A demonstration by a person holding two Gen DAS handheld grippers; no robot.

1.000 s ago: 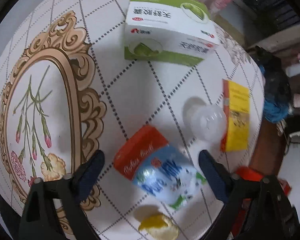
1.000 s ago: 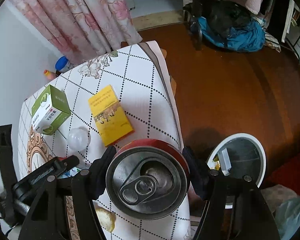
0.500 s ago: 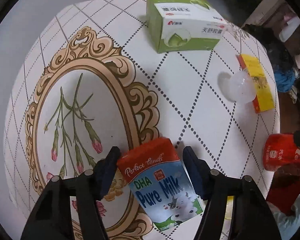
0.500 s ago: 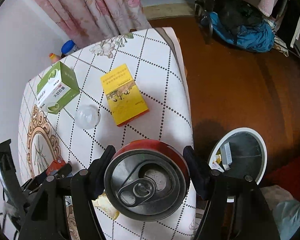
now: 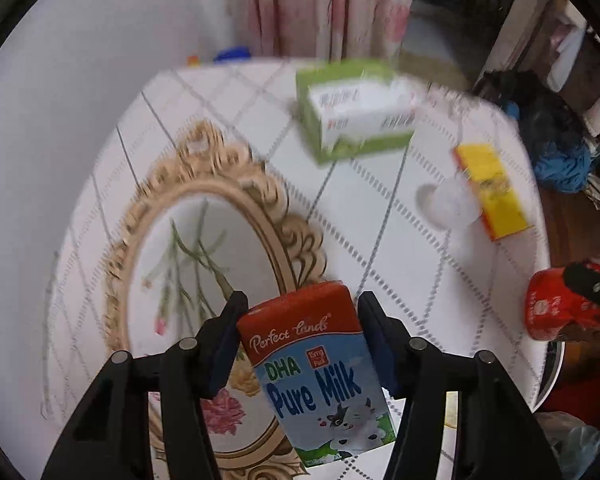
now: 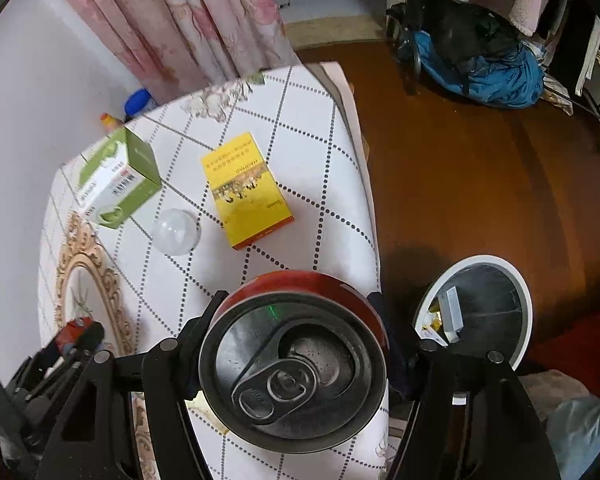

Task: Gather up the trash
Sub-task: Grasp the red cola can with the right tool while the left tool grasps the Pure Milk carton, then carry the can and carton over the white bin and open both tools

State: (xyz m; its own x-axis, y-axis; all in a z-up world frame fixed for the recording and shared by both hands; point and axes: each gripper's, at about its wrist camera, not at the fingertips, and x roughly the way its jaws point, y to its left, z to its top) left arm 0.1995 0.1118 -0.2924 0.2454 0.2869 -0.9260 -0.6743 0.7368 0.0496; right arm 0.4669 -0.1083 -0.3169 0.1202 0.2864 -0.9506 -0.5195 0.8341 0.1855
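My left gripper (image 5: 302,314) is shut on a red, white and blue "Pure Milk" carton (image 5: 320,376), held up off the patterned table (image 5: 364,232). My right gripper (image 6: 296,312) is shut on a red drink can (image 6: 294,372), whose top with the pull tab faces the camera; the same can (image 5: 560,304) shows at the right edge of the left wrist view. A white-rimmed trash bin (image 6: 484,312) stands on the brown floor to the can's right, with some packaging inside. On the table lie a yellow box (image 6: 246,190), a green and white box (image 6: 118,184) and a clear plastic dome lid (image 6: 176,232).
Pink floral curtains (image 6: 204,20) hang behind the table. A blue and black bag (image 6: 476,56) lies on the floor at the back right. Small bottles (image 6: 138,104) stand behind the table's far edge. A yellow peel scrap (image 6: 204,406) lies below the can, partly hidden.
The left gripper closed on the milk carton and lifted it off the table, tilting up toward the curtains. The right gripper, still holding the can, has shifted slightly while the bin stays at its right.
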